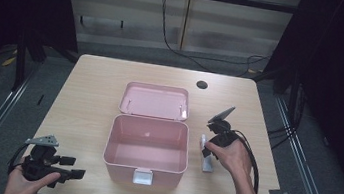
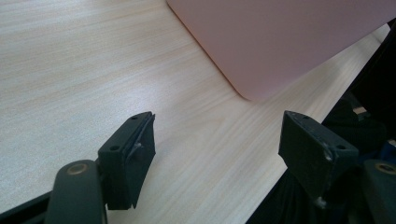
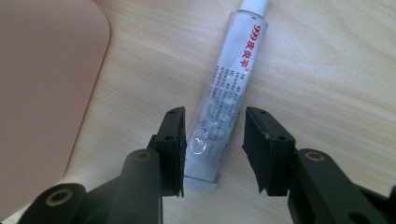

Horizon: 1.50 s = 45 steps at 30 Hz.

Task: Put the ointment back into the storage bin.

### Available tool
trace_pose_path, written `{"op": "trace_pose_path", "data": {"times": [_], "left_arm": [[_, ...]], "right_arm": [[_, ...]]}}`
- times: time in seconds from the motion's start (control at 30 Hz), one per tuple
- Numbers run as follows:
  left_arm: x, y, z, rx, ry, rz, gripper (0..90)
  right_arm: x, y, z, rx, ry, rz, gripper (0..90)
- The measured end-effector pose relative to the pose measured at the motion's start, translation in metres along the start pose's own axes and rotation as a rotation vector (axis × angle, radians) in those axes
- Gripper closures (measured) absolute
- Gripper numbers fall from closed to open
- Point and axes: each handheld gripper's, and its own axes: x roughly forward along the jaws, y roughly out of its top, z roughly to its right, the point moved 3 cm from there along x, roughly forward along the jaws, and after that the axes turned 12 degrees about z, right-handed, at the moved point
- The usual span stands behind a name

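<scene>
A grey-white tube (image 3: 233,65) with red print and a white cap lies flat on the wooden table, just right of an open pink box (image 1: 120,171). My right gripper (image 3: 215,114) points down over the tube's crimped end. Its jaws straddle the tube: the left pad sits at the tube's edge and a gap shows at the right pad. In the high view the tube (image 1: 207,158) lies under my right gripper (image 1: 207,149). My left gripper (image 1: 74,167) rests near the front left table edge, jaws wide apart and bare. In its own view my left gripper (image 2: 217,123) faces the box corner (image 2: 280,42).
The box's lid (image 1: 155,101) lies folded back flat behind it, and a white latch (image 1: 143,176) hangs on the front wall. A round cable hole (image 1: 202,85) sits at the table's far side. Bare wood (image 1: 90,91) stretches left of the box. Dark floor surrounds the table.
</scene>
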Motion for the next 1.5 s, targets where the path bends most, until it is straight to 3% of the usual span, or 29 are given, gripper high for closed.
{"op": "trace_pose_path", "data": {"times": [0.43,0.8,1.03,1.33,1.5], "left_arm": [[0.000,0.000,0.000,0.000,0.001,0.000,26.9],[0.000,0.000,0.000,-0.003,0.001,0.001,27.0],[0.000,0.000,0.000,-0.001,0.001,0.001,27.0],[0.000,0.000,0.000,-0.004,0.000,-0.001,26.9],[0.000,0.000,0.000,-0.003,0.003,0.001,26.9]], "right_arm": [[0.012,0.005,0.000,0.002,-0.029,-0.064,61.4],[0.024,0.005,0.001,0.012,-0.050,-0.076,60.2],[0.026,0.005,-0.001,-0.031,-0.069,-0.080,66.6],[0.029,0.006,-0.011,-0.136,-0.118,-0.113,67.8],[0.026,0.007,-0.007,-0.124,-0.070,-0.106,70.8]]}}
